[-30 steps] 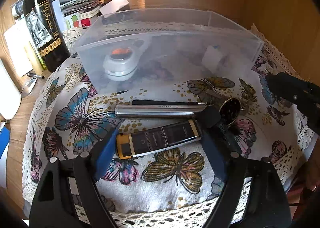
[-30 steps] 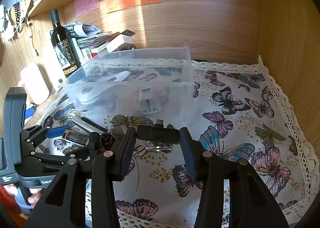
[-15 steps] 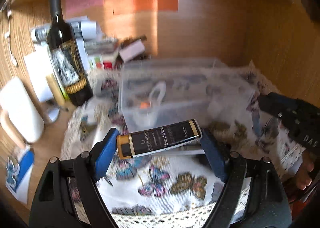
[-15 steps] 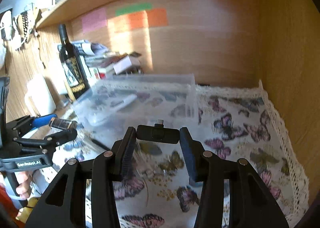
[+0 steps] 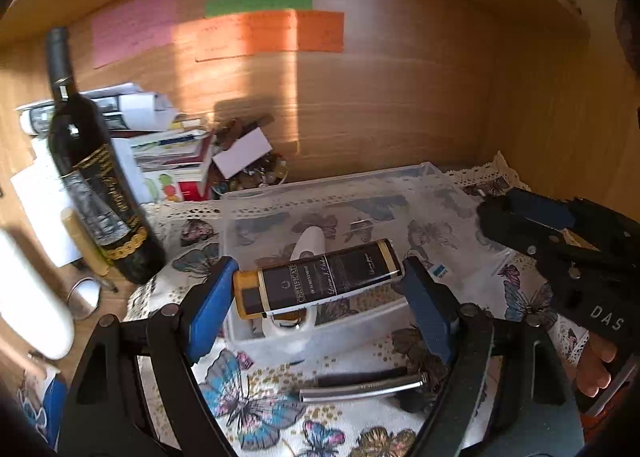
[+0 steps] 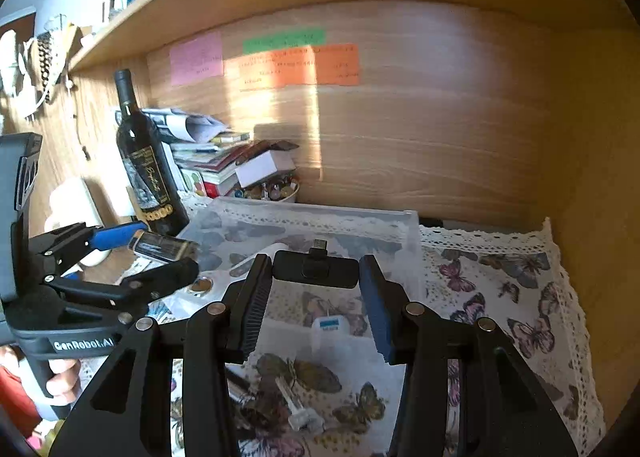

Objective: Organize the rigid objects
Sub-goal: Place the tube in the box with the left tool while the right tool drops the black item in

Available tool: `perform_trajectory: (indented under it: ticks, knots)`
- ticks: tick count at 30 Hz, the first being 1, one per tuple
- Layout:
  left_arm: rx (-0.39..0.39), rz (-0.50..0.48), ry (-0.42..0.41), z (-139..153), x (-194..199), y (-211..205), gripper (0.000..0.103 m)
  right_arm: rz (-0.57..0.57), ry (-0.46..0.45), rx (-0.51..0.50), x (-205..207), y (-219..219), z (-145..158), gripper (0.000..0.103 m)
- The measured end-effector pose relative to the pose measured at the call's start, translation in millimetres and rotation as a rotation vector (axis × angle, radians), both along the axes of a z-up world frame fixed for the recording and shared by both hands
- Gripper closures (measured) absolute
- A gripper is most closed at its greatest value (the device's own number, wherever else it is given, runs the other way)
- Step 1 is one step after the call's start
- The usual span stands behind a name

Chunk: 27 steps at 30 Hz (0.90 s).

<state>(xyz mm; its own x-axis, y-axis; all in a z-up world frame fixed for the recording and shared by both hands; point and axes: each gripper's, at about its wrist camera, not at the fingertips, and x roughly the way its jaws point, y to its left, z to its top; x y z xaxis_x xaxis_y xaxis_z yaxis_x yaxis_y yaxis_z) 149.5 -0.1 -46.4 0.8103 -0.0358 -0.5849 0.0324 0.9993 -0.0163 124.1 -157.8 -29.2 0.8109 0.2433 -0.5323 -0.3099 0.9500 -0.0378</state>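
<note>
My left gripper (image 5: 318, 287) is shut on a black and gold tube (image 5: 320, 283), held crosswise above the near edge of the clear plastic bin (image 5: 432, 185). In the right wrist view the same gripper (image 6: 160, 257) and tube (image 6: 160, 245) hover at the bin's left side. My right gripper (image 6: 316, 289) is shut on a small black device with a USB plug (image 6: 316, 267), held above the bin (image 6: 408, 249). Inside the bin lie a white handled item (image 5: 308, 245) and a white adapter (image 6: 330, 327).
A metal rod (image 5: 360, 391) and a black pen (image 5: 360, 379) lie on the butterfly cloth (image 5: 256, 409) in front of the bin. A wine bottle (image 5: 96, 185) and stacked papers (image 5: 168, 145) stand at the back left. Wooden walls close the back and right.
Both grippers have risen from the cloth with their objects and moved toward the bin. The left one lifted the tube off the cloth; the rod and pen stayed behind.
</note>
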Motion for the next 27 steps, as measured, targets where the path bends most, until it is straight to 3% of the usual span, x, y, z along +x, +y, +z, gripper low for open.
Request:
perform_trajectory:
  ticks: [18, 27]
  knots:
    - [-0.013, -0.019, 0.133, -35, 48, 3, 0.02, -0.017, 0.179, -0.04, 57, 8, -45, 0.061]
    - [-0.009, -0.025, 0.08, -18, 33, 4, 0.017, -0.02, 0.105, -0.047, 40, 7, -27, 0.051]
